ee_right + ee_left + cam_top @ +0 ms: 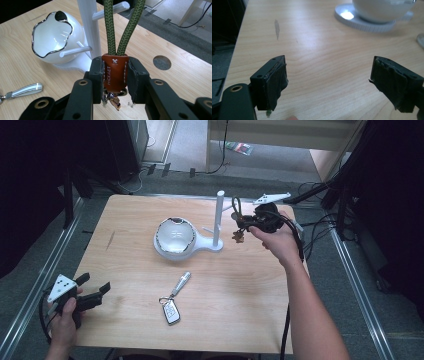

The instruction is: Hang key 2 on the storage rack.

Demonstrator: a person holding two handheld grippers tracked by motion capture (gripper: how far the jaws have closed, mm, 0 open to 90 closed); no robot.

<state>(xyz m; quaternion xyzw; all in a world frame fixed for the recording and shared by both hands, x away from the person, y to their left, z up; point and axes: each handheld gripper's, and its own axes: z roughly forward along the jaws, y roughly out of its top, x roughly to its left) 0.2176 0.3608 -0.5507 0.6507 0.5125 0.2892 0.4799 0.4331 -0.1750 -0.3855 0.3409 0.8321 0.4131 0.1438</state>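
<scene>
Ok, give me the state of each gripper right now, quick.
Left gripper: open, nothing between the jaws, held over the table.
Right gripper: shut on the brown leather tab of the green cord loop, beside the white peg stand.

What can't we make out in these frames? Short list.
- Metal bits under the leather tab: right gripper view, tucked between the jaws, blurred.
- Rope loop top: same view, cut by the upper edge.
- Car key buttons: high view, too small.
- Bowl inside: left gripper view, cut by the top edge.
</scene>
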